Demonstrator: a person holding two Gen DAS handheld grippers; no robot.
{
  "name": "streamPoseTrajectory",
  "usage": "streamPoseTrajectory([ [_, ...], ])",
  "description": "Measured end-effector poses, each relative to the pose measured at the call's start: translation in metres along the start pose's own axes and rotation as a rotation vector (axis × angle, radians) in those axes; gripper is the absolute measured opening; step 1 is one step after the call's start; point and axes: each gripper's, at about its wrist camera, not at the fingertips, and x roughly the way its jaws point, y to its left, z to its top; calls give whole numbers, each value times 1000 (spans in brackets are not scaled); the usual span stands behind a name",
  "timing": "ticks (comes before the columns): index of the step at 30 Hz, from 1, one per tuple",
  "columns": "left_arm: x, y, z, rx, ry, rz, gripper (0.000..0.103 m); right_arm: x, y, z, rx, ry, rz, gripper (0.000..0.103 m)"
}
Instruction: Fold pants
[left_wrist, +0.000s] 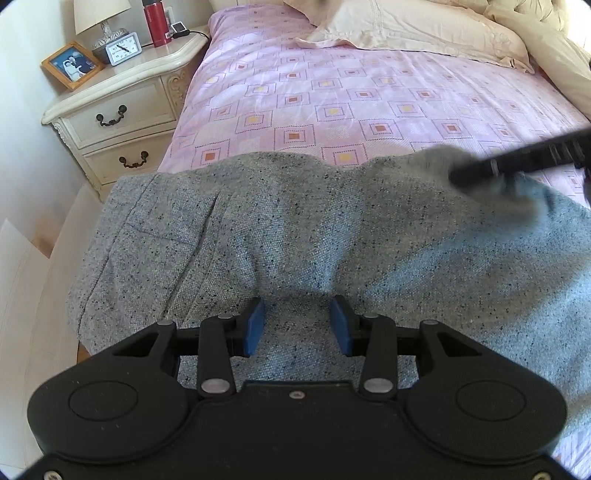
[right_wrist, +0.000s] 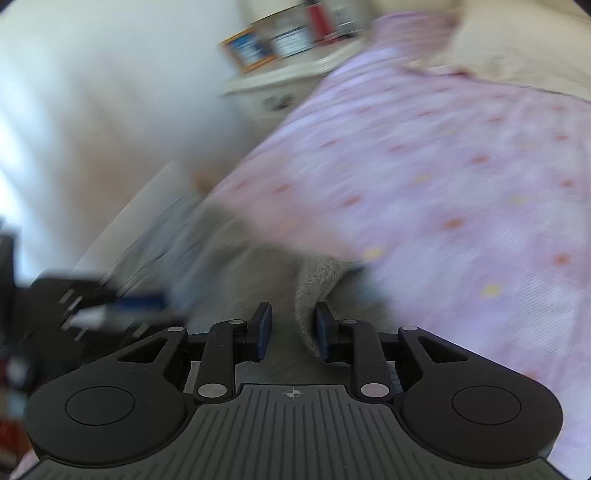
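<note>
- While the nightstand (left_wrist: 122, 107) stands at far left beside the bed, grey speckled pants (left_wrist: 295, 236) lie across the pink patterned bedspread (left_wrist: 332, 85).
- Left gripper (left_wrist: 297, 325) hovers over the pants, jaws spread with cloth showing between them.
- Right gripper (right_wrist: 293, 328), badly blurred, stands with jaws apart around a raised fold of the pants (right_wrist: 314, 288); whether it pinches, I cannot tell.

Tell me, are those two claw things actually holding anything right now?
Neither clearly grips. The left gripper is open over the grey pants. The right gripper is open too; a fabric edge lies between its fingers.
</note>
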Motion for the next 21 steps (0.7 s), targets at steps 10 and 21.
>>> streamPoseTrajectory([
  [10, 1, -1, 1, 9, 3, -1, 49, 12, -14, 19, 74, -52, -35, 27],
  [21, 2, 0, 1, 14, 5, -10, 49, 20, -36, 20, 254, -78, 77, 30],
])
